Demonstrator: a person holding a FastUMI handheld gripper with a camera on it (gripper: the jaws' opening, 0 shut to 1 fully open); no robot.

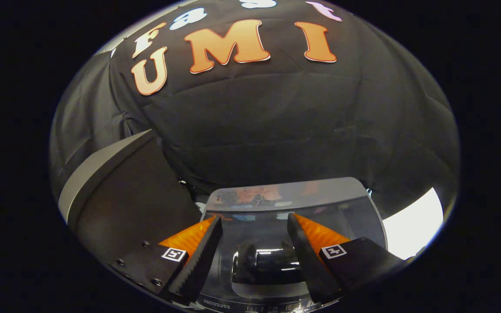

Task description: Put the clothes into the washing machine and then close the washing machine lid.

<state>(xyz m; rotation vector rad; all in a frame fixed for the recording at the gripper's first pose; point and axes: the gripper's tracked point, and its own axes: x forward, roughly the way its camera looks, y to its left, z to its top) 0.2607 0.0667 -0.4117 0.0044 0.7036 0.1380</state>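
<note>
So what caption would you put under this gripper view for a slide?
Open tool poised above the washing machine's closed glossy lid, with a dark grey panel beside it.

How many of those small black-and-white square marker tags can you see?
2: one small black-and-white square marker tag on one orange finger's base, another on the other's. The gripper is open above the glossy lid.

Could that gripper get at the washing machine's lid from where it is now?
Probably yes. The open gripper hangs just above the glossy washing machine lid, which looks shut, and nothing lies between its fingers and the lid.
</note>
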